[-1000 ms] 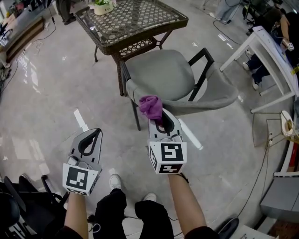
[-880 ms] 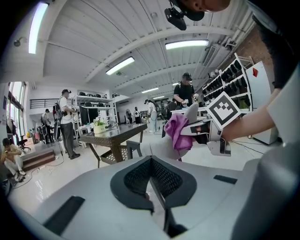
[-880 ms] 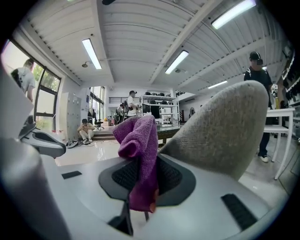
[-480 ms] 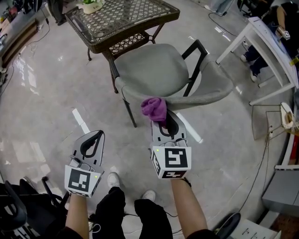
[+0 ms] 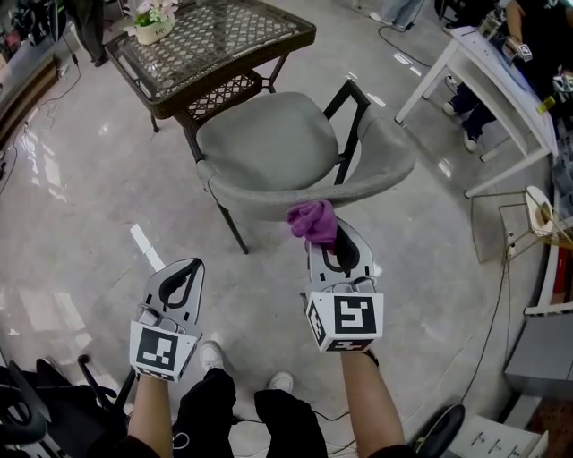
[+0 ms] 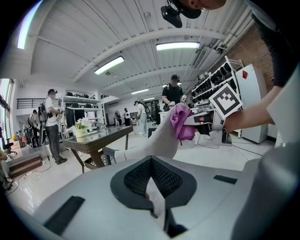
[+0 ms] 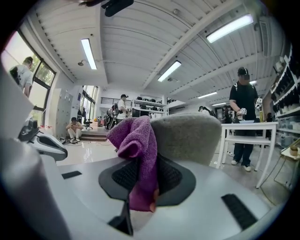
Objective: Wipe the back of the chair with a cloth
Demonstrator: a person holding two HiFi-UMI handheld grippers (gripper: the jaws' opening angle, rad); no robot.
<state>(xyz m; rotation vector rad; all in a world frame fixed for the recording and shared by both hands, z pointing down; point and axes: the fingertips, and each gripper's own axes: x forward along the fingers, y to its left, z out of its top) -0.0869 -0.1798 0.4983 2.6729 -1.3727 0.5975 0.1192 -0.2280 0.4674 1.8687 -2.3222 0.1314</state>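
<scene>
The grey chair stands ahead of me, its curved backrest turned my way. My right gripper is shut on a purple cloth, and the cloth is pressed against the backrest's outer face near its middle. In the right gripper view the cloth hangs down between the jaws with the backrest right behind it. My left gripper hangs lower left, apart from the chair, shut and holding nothing. Its own view shows the backrest and the cloth.
A dark wicker table with a glass top stands behind the chair, with a flower pot on it. A white table is at the right, with people beside it. A white tape strip marks the floor.
My right gripper has carried the cloth rightward along the backrest, from its left end toward the middle. The left gripper has stayed low and shut.
</scene>
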